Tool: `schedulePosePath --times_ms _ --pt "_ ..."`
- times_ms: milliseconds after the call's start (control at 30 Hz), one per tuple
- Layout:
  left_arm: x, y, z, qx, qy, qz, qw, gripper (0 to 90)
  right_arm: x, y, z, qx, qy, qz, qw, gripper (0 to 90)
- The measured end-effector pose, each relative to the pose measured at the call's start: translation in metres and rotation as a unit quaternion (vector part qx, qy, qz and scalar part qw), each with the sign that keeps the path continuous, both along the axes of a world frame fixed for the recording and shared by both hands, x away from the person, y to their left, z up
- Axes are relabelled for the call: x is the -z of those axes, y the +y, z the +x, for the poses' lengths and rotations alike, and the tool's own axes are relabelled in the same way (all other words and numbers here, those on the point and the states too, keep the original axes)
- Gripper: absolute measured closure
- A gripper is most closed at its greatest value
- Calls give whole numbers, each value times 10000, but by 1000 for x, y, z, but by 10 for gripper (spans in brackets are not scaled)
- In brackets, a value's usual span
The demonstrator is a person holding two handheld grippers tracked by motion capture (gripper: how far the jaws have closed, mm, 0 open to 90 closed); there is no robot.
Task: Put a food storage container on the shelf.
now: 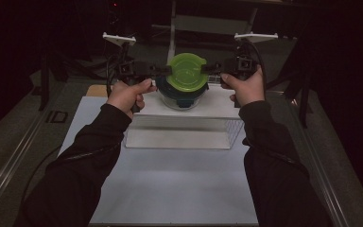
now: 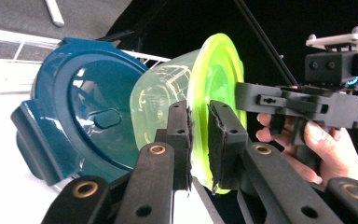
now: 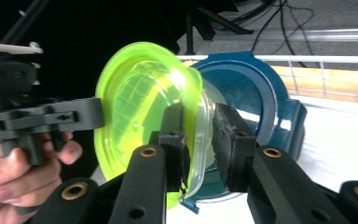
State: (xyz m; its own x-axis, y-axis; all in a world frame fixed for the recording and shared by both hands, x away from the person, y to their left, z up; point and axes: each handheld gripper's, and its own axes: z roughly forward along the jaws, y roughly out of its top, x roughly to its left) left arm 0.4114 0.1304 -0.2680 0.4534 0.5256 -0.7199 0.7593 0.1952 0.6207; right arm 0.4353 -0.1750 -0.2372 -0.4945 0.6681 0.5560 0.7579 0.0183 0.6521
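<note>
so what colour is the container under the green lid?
Dark teal, shown best in the left gripper view.

Near table (image 1: 170,189) lies free; white tray (image 1: 179,135) fronts the container (image 1: 185,78).

Count on the desk
One round clear container with a lime-green plastic lid (image 1: 185,71), one dark teal round lid (image 2: 81,109) (lying beneath), two black two-jaw tools.

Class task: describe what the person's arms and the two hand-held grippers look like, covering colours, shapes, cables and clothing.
Both arms wear dark, near-black long sleeves reaching the wrists. The left gripper and right gripper are black and blocky, each topped by a pale flat plate, with a dark cable trailing away. Their fingers are black bars with brass-coloured rivets and rough dark pads.
</note>
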Motion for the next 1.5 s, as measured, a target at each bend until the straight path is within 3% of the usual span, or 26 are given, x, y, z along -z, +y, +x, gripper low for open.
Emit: schedulePosePath --times_ms 467,600,767,900,1100,1333,1467,1500 --pt "4 -3 8 -193 65 29 9998 676 4 4 11 116 145 -78 9998 700" --pt "4 -4 12 -278 30 110 9995 666 6 6 15 159 149 -14 9998 697" --pt "6 -5 15 -379 21 111 9992 612 5 9 20 212 112 -111 9997 694" --pt "5 -5 16 -412 -96 224 9989 595 6 9 22 251 128 -62 9996 688" --pt "6 -3 17 -455 -160 118 9988 504 5 8 21 208 10 -91 9997 506" --pt "-2 6 11 -418 -404 -57 9983 381 -1 7 14 85 -212 -101 9997 355" --pt "-7 10 0 -266 -756 -63 9968 284 -3 3 5 -27 -341 -74 9994 285" --pt "-9 12 -6 -224 -935 32 9954 254 -2 3 4 -65 -370 -61 9993 275"
